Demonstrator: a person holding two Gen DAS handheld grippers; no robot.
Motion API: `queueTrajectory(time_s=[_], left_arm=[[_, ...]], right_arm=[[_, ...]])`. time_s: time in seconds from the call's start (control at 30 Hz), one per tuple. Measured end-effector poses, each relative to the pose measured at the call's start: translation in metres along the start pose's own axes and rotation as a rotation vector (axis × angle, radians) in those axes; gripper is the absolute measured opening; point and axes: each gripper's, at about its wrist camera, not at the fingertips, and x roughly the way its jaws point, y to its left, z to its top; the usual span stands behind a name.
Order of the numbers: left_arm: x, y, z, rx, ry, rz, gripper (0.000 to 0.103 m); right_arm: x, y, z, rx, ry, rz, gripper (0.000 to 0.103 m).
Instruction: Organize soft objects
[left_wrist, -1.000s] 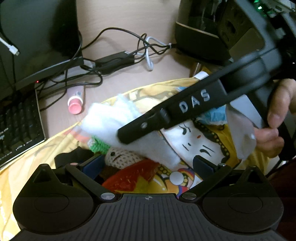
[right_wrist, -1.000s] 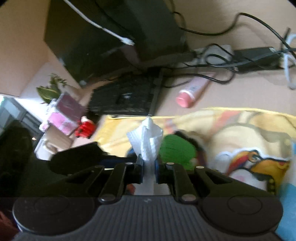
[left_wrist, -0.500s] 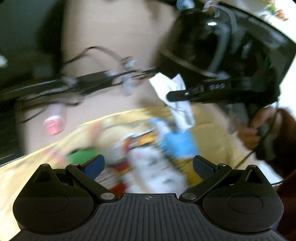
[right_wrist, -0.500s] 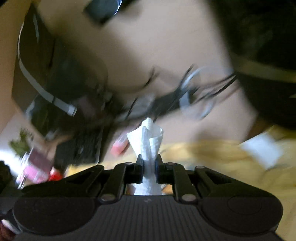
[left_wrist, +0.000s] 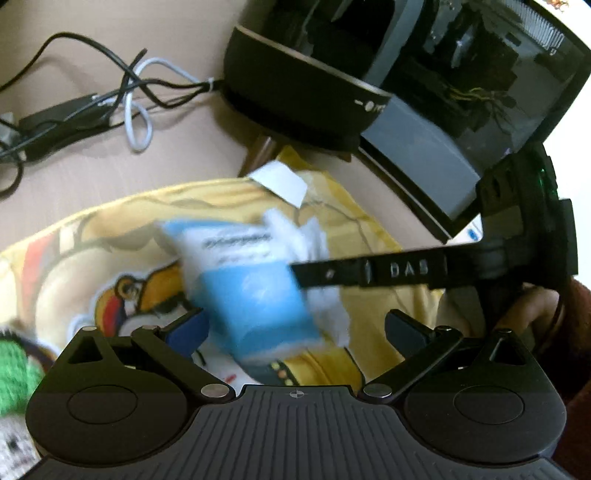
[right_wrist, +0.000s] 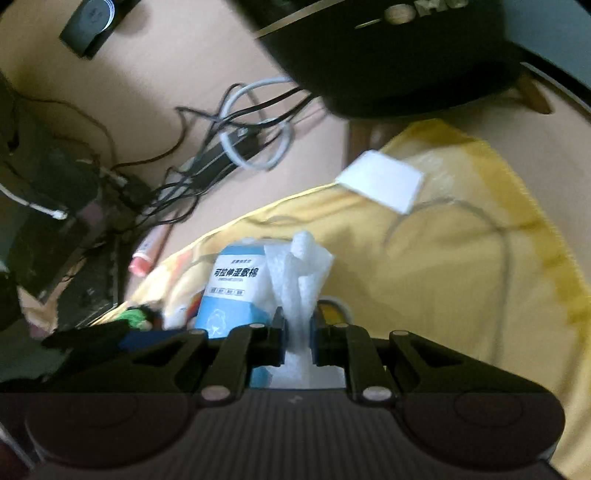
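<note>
Now we see our right claw pinching white tissue just beside the blue packet on the yellow cloth over the tan table; left claw gapes wide, empty.

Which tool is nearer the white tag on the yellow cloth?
Right. The right tool, pinching tissue, sits closer to the tag; the left tool hangs farther back, beyond the blue pack.
</note>
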Motion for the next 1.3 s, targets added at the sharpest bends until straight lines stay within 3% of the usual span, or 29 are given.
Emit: queueTrajectory(time_s=[0.23, 0.37, 0.43, 0.53, 0.63, 0.77, 0.8, 0.83, 0.87, 0.9, 1.03, 1.3], left_arm=[[-0.008, 0.004, 0.005, 0.047, -0.004, 0.061, 0.103], [-0.013, -0.001, -0.008, 0.125, 0.055, 0.063, 0.103], [-0.016, -0.006, -0.016, 0.128, 0.08, 0.107, 0.103], [-0.026, -0.011, -0.025, 0.063, 0.082, 0.229, 0.103], [-0.041, -0.011, -0.034, -0.03, 0.018, 0.213, 0.103], [-0.039, -0.017, -0.037, -0.022, -0.026, 0.226, 0.103], [-0.035, -0.019, -0.037, -0.016, -0.025, 0.243, 0.1], [-0.033, -0.02, -0.037, -0.01, -0.025, 0.259, 0.091], [-0.031, -0.021, -0.038, -0.008, -0.022, 0.27, 0.081], [-0.029, -0.022, -0.038, 0.0, -0.014, 0.277, 0.065], [-0.023, -0.026, -0.039, 0.032, 0.016, 0.284, 0.064], [-0.026, -0.018, -0.038, -0.003, 0.01, 0.258, 0.077]], right_arm=[[0.012, 0.033, 0.002, -0.108, 0.052, 0.044, 0.016], [-0.001, 0.048, -0.013, -0.178, 0.12, 0.112, 0.016], [-0.008, 0.052, -0.021, -0.196, 0.156, 0.154, 0.017], [-0.019, 0.054, -0.024, -0.217, 0.137, 0.132, 0.017], [-0.03, 0.049, -0.014, -0.192, 0.089, 0.104, 0.017], [-0.032, 0.062, 0.003, -0.232, 0.043, 0.119, 0.017], [-0.027, 0.068, 0.006, -0.244, 0.046, 0.146, 0.017], [-0.02, 0.075, 0.007, -0.259, 0.062, 0.175, 0.017], [-0.012, 0.081, 0.006, -0.275, 0.082, 0.203, 0.017], [-0.003, 0.087, 0.005, -0.294, 0.107, 0.216, 0.017], [0.025, 0.095, 0.002, -0.392, 0.159, 0.152, 0.014], [0.035, 0.064, 0.044, -0.353, 0.046, -0.001, 0.017]])
